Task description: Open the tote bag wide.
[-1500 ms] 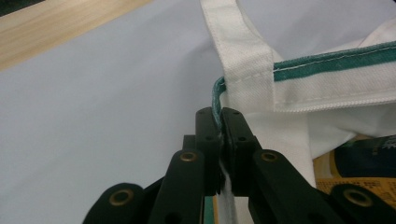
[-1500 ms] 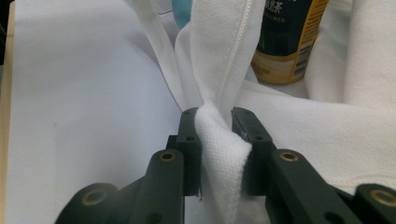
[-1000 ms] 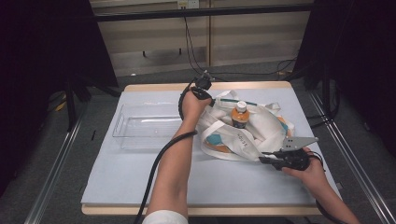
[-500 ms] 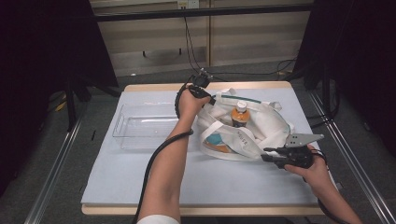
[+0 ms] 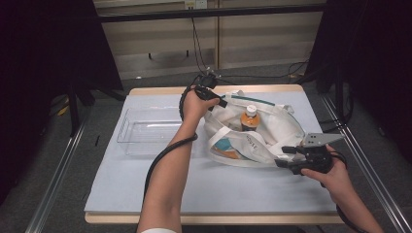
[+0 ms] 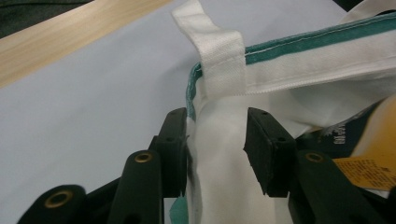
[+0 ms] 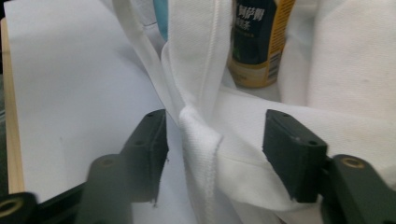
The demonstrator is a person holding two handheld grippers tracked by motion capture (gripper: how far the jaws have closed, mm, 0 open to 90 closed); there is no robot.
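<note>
With both the left gripper [image 6: 216,144] and right gripper [image 7: 215,154] just spread apart and pinching nothing, the floppy white cloth bag [image 5: 272,131] is let loose and could sag, so the orange bottle [image 5: 249,118] at its 12 o'clock side could be tipped.

You're at a desk [image 5: 160,194] with a pale blue-grey sheet over it; bare wood edge shows along the near and far sides. Grey floor [image 5: 58,160] around it, slightly dim. Metal rails [image 5: 53,184] run along the floor on both sides of the desk. Behind it, a beige panelled wall [image 5: 262,39] with a dark horizontal bar [image 5: 209,13] across the top. Black cables [image 5: 197,43] hang down the wall and trail over the floor. Black curtains [image 5: 43,58] close off both sides. Light falls mainly on the desk.
</note>
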